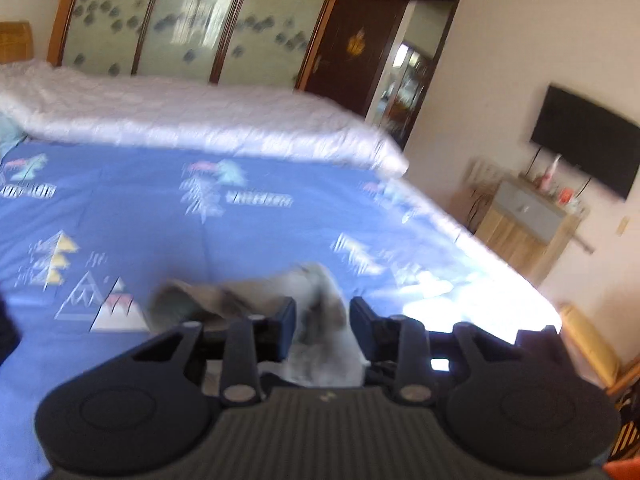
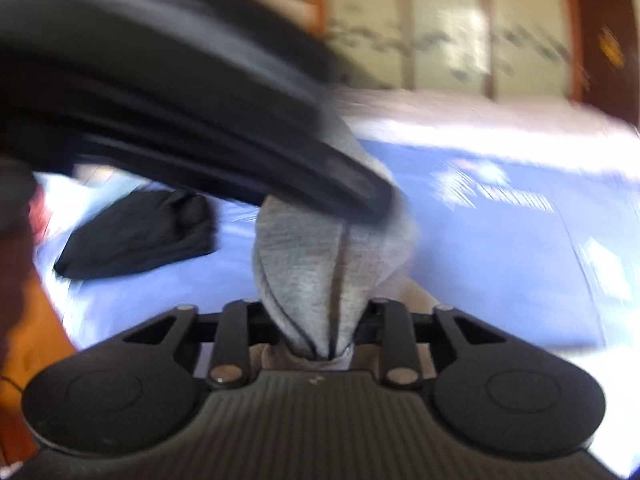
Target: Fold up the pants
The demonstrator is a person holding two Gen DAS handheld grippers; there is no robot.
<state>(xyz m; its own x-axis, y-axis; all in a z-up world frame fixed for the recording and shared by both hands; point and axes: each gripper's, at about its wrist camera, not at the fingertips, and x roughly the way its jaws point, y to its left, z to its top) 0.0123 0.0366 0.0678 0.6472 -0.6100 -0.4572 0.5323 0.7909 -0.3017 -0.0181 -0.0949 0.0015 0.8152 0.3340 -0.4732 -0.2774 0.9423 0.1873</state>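
Bedroom with a bed (image 1: 132,216) under a blue sheet printed with mountains and trees, a white quilt (image 1: 192,120) rolled along its far side, wardrobe doors (image 1: 192,20) behind, a wall television (image 1: 586,140) over a small cabinet (image 1: 524,224). Left gripper (image 1: 322,320) with fingers (image 1: 286,328) partly spread, grey pants (image 1: 316,320) cloth running up between them; too blurred to tell whether the pads actually press on the cloth, though probably loose. Right gripper (image 2: 316,320) with fingers narrowed around a bunched fold of the grey pants (image 2: 320,264), cloth filling the gap and rising out of it, apparently pinched, fingertips themselves hidden by the fabric. Pants lifted off the bed (image 2: 500,264) in the right wrist view, upper end meeting the dark body of the left gripper (image 2: 352,184) crossing overhead. Dark folded garment (image 2: 136,232) lying on the sheet off to the left.
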